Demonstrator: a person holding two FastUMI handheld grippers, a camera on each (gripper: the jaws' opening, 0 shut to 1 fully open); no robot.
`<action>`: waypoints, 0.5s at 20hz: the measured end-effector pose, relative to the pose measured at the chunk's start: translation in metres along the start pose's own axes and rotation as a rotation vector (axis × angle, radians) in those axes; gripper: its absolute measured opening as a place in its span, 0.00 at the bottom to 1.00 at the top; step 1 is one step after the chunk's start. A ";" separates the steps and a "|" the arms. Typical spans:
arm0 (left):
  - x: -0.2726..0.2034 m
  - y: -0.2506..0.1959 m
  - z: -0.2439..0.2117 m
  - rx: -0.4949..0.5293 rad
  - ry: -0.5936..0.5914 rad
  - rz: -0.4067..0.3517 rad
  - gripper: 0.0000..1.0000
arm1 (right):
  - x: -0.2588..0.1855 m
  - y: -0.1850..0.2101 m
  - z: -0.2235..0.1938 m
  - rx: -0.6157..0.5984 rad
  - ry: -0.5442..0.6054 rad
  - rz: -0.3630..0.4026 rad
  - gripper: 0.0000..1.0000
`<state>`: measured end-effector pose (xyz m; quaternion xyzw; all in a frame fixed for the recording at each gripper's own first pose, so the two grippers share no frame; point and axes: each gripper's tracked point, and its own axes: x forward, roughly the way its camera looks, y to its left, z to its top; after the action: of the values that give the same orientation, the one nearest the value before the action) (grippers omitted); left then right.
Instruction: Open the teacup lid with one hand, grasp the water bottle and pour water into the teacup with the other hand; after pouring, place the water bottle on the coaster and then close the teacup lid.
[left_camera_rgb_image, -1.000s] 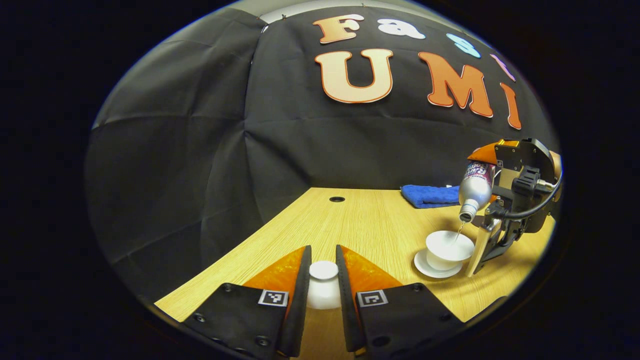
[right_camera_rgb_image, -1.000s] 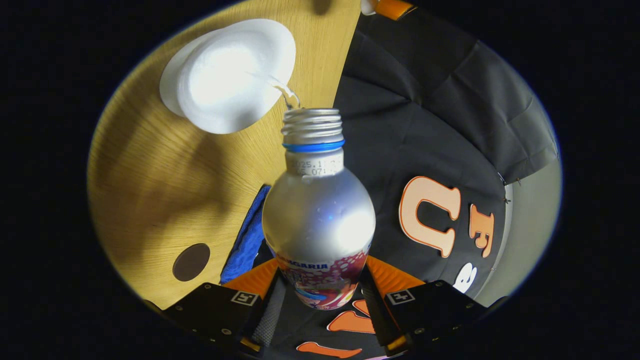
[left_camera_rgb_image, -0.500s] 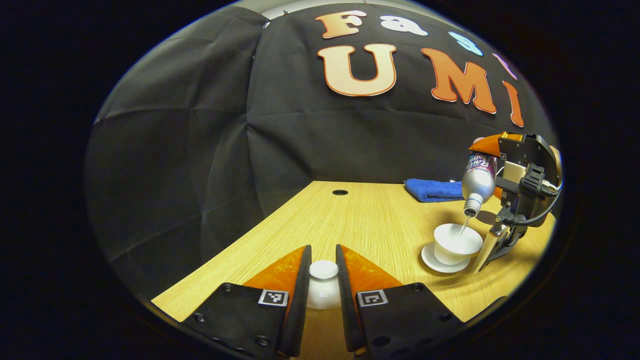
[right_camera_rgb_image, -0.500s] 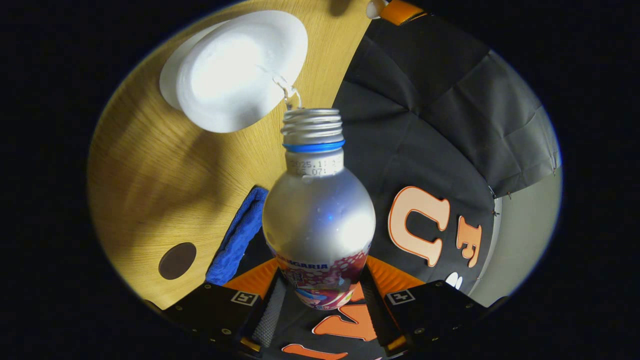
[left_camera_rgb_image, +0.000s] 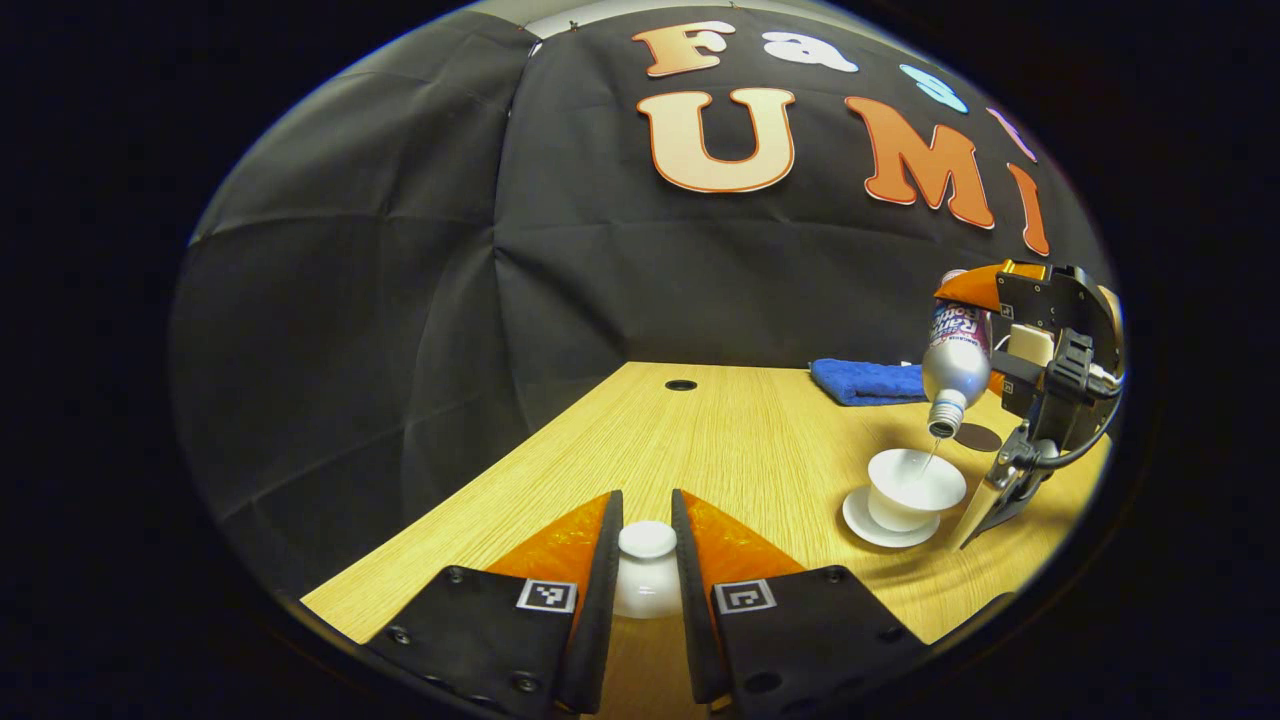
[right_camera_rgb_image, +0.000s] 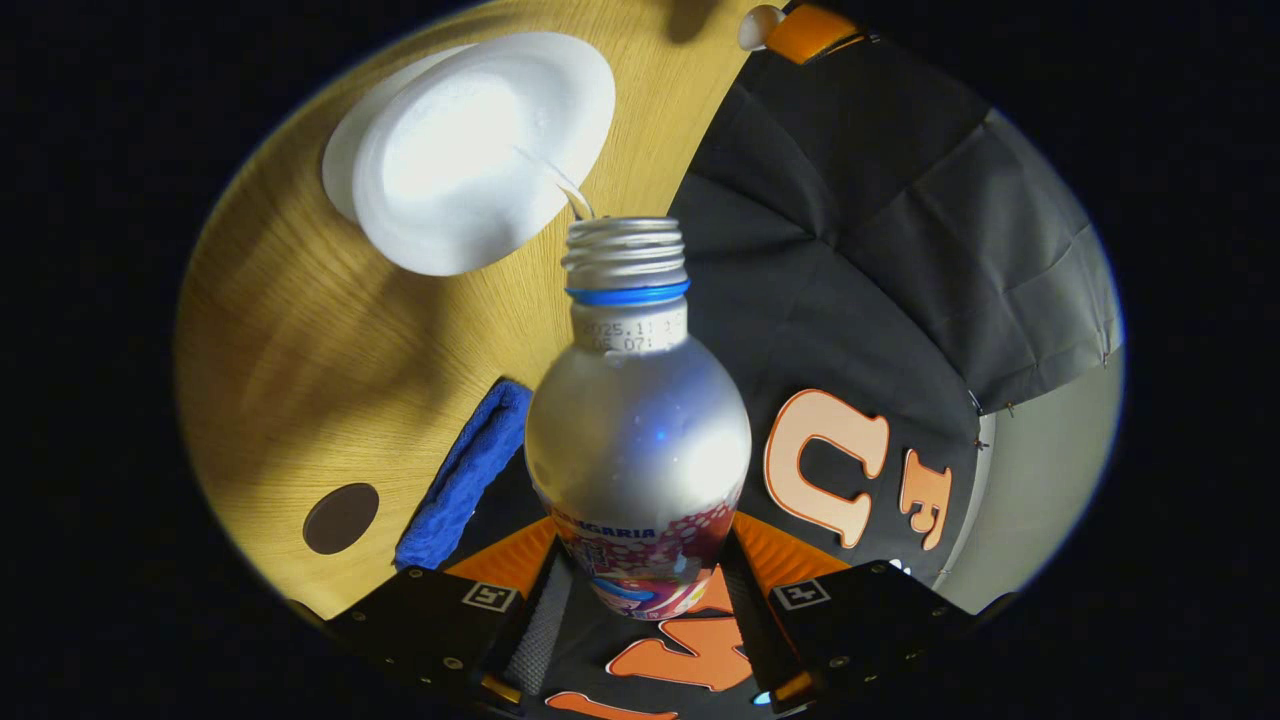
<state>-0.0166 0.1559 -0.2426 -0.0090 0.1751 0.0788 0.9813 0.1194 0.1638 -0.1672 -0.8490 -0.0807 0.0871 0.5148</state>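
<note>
My left gripper (left_camera_rgb_image: 646, 545) is shut on the white teacup lid (left_camera_rgb_image: 646, 575), held low over the table's near edge. To the right, the open white teacup (left_camera_rgb_image: 915, 488) stands on its saucer (left_camera_rgb_image: 862, 518). My right gripper (right_camera_rgb_image: 640, 590) is shut on the silver water bottle (right_camera_rgb_image: 638, 420), tipped neck-down over the teacup (right_camera_rgb_image: 480, 150). A thin stream of water (right_camera_rgb_image: 565, 190) runs from the bottle's mouth into the cup. In the left gripper view the bottle (left_camera_rgb_image: 952, 365) hangs just above the cup, with the right gripper (left_camera_rgb_image: 1050, 350) behind it. The dark round coaster (left_camera_rgb_image: 976, 437) lies just behind the cup.
A folded blue cloth (left_camera_rgb_image: 865, 380) lies at the table's back edge, near the coaster (right_camera_rgb_image: 340, 518). A small round hole (left_camera_rgb_image: 681, 385) sits in the wooden table (left_camera_rgb_image: 720, 440) near the back. Black cloth walls close the booth behind and to the left.
The right gripper has tipped the bottle a little further and drifted slightly; water keeps running into the cup. The left gripper holds the lid still.
</note>
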 end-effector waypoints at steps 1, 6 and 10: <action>-0.001 0.001 0.000 0.000 -0.001 0.002 0.36 | 0.000 0.000 0.000 -0.001 0.001 -0.005 0.77; -0.003 0.001 0.004 0.001 -0.008 0.005 0.36 | 0.002 -0.010 0.000 -0.043 -0.005 -0.045 0.77; -0.005 0.000 0.005 0.000 -0.013 0.003 0.36 | 0.005 -0.011 -0.003 -0.052 -0.004 -0.050 0.77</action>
<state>-0.0195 0.1549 -0.2359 -0.0084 0.1686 0.0805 0.9824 0.1244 0.1675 -0.1567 -0.8596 -0.1053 0.0739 0.4946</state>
